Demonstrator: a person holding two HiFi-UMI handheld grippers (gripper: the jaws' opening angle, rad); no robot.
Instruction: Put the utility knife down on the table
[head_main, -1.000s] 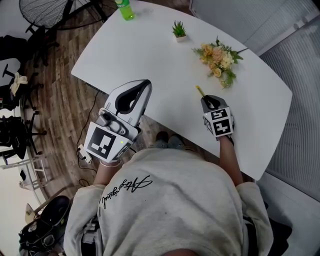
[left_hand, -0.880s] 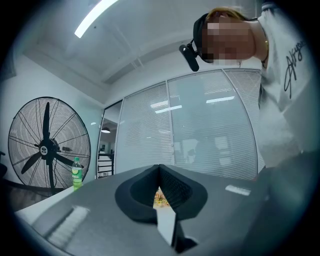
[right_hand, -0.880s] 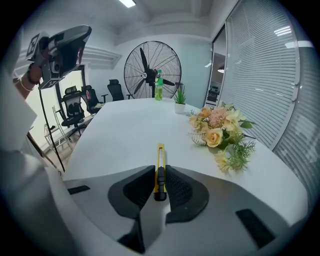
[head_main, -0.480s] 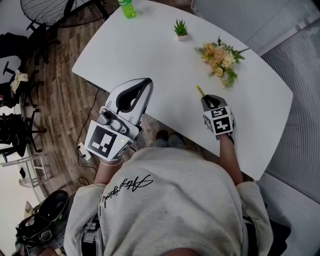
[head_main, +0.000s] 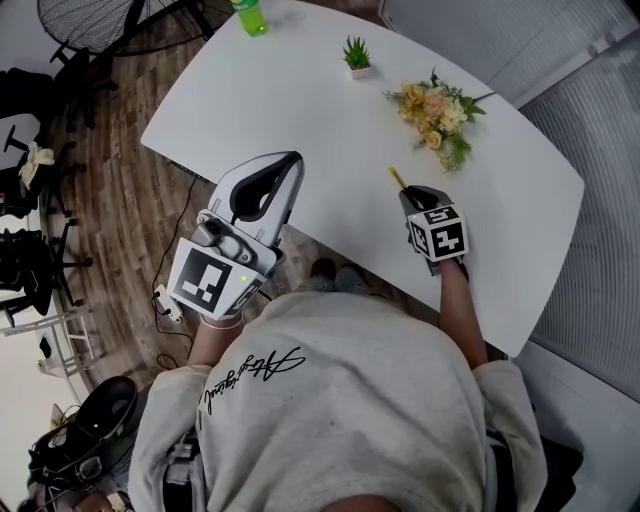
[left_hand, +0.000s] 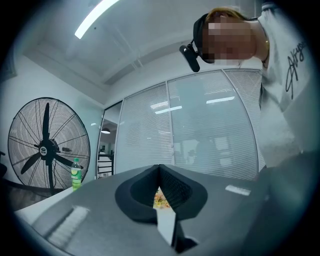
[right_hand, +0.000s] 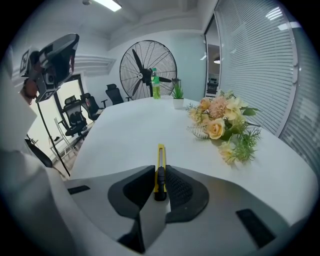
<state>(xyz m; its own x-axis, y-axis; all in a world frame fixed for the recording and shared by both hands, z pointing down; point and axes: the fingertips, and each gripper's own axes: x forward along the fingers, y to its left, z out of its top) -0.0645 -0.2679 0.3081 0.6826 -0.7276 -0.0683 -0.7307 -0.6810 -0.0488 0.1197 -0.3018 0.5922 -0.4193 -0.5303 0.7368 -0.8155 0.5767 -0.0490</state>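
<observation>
A yellow utility knife with a black slider sticks out forward from between the pads of my right gripper, which is shut on it. In the head view the right gripper tilts down over the near part of the white table, with the knife's tip just above the tabletop. My left gripper is held level at the table's near left edge. Its fingertips meet in the left gripper view and nothing is between them.
A bouquet of peach and cream flowers lies beyond the right gripper, seen also in the right gripper view. A small potted plant and a green bottle stand at the far edge. A floor fan stands beyond.
The right gripper has rolled slightly with the knife still held in it. The left gripper has stayed where it was.
</observation>
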